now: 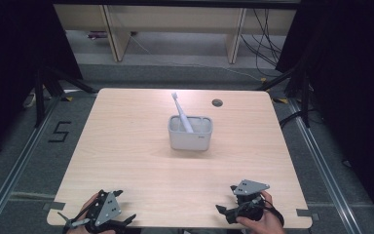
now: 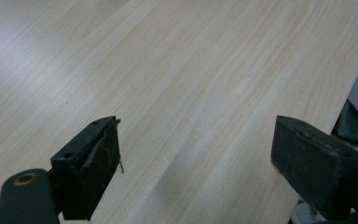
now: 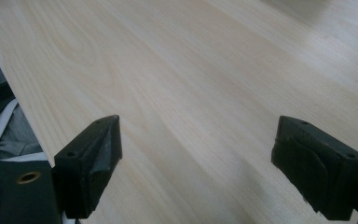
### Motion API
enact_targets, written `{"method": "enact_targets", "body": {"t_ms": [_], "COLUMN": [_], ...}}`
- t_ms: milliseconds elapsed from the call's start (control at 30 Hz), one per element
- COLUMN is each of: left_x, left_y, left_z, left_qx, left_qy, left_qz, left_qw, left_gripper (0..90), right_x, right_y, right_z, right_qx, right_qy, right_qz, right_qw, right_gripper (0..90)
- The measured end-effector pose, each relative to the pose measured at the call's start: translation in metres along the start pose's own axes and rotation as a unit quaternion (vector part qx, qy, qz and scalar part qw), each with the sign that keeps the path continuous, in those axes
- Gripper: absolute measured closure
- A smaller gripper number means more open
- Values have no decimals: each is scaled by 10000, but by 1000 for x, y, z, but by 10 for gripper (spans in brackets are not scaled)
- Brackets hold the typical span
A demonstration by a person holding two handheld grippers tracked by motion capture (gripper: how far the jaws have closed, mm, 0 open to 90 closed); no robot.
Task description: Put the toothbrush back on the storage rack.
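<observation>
A white holder (image 1: pixel 190 133) stands mid-table (image 1: pixel 126 161) with a toothbrush (image 1: pixel 181 113) in it, handle down, leaning so its head points up and toward the far left. Both hands rest at the near edge, well apart from it; the left gripper (image 2: pixel 196 158) and right gripper (image 3: pixel 196 158) have jaws spread wide, holding nothing.

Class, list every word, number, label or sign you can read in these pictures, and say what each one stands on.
"5": black tape strips forming the numeral on the grey floor left of the light wooden table.
A small dark mark on the front of the white rectangular plastic holder, which holds the white toothbrush: too small to read.
The two gripper views show no text.
</observation>
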State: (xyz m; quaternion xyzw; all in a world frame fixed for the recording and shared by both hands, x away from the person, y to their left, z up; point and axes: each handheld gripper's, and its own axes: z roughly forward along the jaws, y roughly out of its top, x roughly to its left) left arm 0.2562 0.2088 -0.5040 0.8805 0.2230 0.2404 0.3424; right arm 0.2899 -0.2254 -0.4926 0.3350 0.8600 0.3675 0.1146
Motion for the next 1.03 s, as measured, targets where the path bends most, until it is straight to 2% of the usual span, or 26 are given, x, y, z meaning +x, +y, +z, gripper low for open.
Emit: {"method": "enact_targets", "body": {"t_ms": [133, 233, 267, 600, 633, 667, 1033], "left_x": [0, 0, 0, 0, 0, -1, 0], "left_y": [0, 0, 0, 0, 0, 0, 0], "left_z": [0, 0, 0, 0, 0, 1, 0], "left_qx": [31, 29, 34, 37, 37, 28, 34], "left_qy": [15, 16, 23, 30, 30, 23, 27], "left_qz": [41, 38, 43, 39, 39, 26, 40], "left_qw": [10000, 10000, 10000, 10000, 10000, 10000, 10000], "left_gripper": [150, 151, 150, 150, 150, 150, 150], "right_x": [1, 2, 2, 1, 1, 3, 4], "right_y": [-2, -2, -2, -3, -3, -3, -3], "right_z": [0, 0, 0, 2, 2, 0, 2], "right_qx": [14, 57, 47, 90, 90, 166, 150], "right_qy": [16, 35, 28, 97, 97, 44, 112], "right_qz": [-129, -56, -119, -194, -194, -60, -44], "right_qw": [9999, 10000, 9999, 9997, 9997, 9998, 9998], "right_gripper": [164, 164, 164, 164, 164, 164, 164]}}
